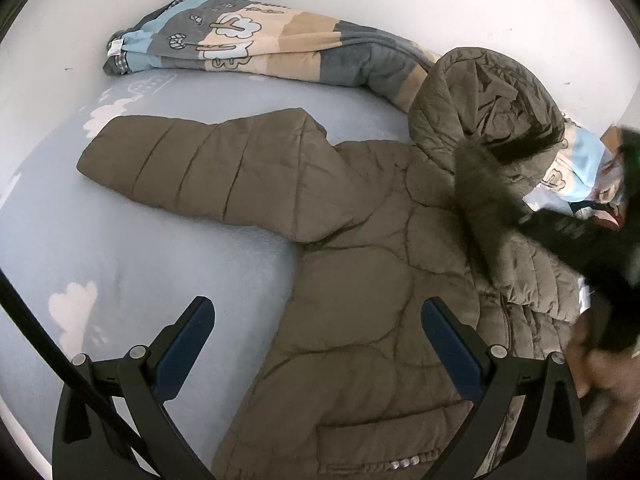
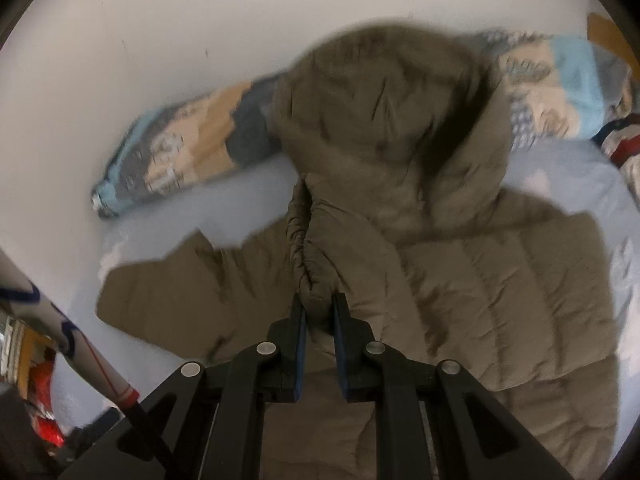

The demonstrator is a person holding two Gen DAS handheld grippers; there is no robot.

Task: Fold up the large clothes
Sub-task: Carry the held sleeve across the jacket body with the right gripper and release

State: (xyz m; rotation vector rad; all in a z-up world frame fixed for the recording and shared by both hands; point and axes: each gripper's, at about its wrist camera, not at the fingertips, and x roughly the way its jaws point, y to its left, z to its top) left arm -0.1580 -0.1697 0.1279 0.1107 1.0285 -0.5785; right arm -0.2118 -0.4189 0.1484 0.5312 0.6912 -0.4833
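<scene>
An olive-brown quilted hooded jacket [image 1: 360,264] lies spread on a pale blue bed sheet [image 1: 120,248]. One sleeve [image 1: 200,168] stretches out to the left. The hood [image 1: 484,112] lies at the far right, near the wall. My left gripper [image 1: 318,312] is open and empty, hovering over the jacket's lower body. My right gripper [image 2: 320,308] is shut on a gathered elastic cuff [image 2: 304,248] of the jacket's other sleeve, held up over the jacket [image 2: 500,300]. In the left wrist view the right gripper [image 1: 580,240] shows as a dark blur at the right.
A rolled patterned quilt [image 1: 260,40] in blue, grey and beige lies along the white wall behind the jacket; it also shows in the right wrist view [image 2: 180,144]. More bedding [image 2: 624,144] sits at the far right. A white pole with red and blue marks [image 2: 92,356] crosses the lower left.
</scene>
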